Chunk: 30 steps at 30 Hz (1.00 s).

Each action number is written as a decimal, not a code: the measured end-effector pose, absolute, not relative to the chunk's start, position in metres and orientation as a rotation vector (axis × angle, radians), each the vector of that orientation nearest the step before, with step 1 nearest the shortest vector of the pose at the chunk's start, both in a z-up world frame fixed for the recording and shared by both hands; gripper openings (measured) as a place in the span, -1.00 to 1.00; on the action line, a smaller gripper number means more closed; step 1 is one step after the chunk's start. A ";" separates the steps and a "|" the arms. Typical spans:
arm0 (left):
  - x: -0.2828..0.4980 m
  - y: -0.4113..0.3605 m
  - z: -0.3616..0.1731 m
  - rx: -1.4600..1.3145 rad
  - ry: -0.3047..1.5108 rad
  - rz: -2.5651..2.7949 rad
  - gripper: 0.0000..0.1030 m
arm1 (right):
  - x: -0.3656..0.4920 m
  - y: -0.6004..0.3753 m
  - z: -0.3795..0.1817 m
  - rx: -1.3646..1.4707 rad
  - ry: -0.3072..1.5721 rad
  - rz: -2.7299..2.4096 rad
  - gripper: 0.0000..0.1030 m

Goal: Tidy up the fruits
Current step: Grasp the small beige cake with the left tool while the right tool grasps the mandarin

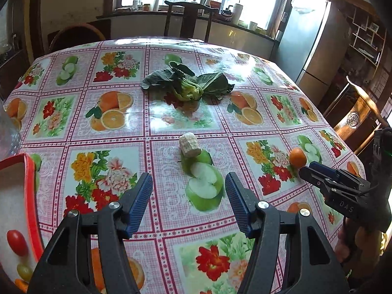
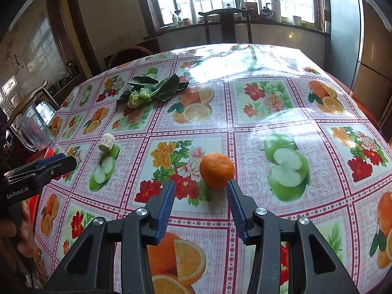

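Note:
A small orange mandarin (image 2: 217,170) lies on the patterned tablecloth, just beyond my right gripper (image 2: 201,186), whose jaws are open and empty; the fruit sits near the right fingertip. It also shows in the left wrist view (image 1: 297,156) in front of the right gripper (image 1: 306,169). My left gripper (image 1: 188,183) is open and empty above the cloth. A red-rimmed white box (image 1: 30,196) at the left holds a red cherry tomato (image 1: 16,242) and a green grape (image 1: 24,271). A piece of white corn cob (image 1: 189,144) lies ahead of the left gripper.
A leafy green vegetable (image 1: 188,83) lies mid-table. A clear glass jug (image 2: 34,129) stands by the left table edge. Wooden chairs stand at the far side (image 1: 188,19) and to the right (image 1: 360,120). A fridge (image 1: 308,39) stands beyond the table's right corner.

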<state>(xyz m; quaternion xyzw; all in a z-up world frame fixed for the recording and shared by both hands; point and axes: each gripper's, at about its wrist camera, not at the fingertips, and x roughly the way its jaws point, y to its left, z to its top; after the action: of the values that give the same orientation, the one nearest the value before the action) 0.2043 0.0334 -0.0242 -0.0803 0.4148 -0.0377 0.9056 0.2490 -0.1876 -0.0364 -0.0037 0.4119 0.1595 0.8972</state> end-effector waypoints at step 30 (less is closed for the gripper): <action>0.207 0.024 -0.046 -0.188 0.866 -0.080 -0.53 | 0.204 -0.167 -0.028 0.046 0.818 0.435 -0.32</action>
<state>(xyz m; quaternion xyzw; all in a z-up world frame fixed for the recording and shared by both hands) 0.2073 0.0238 -0.0462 -0.0909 0.4188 -0.0386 0.9027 0.2039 -0.1668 -0.0278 0.0224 0.3946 0.2100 0.8943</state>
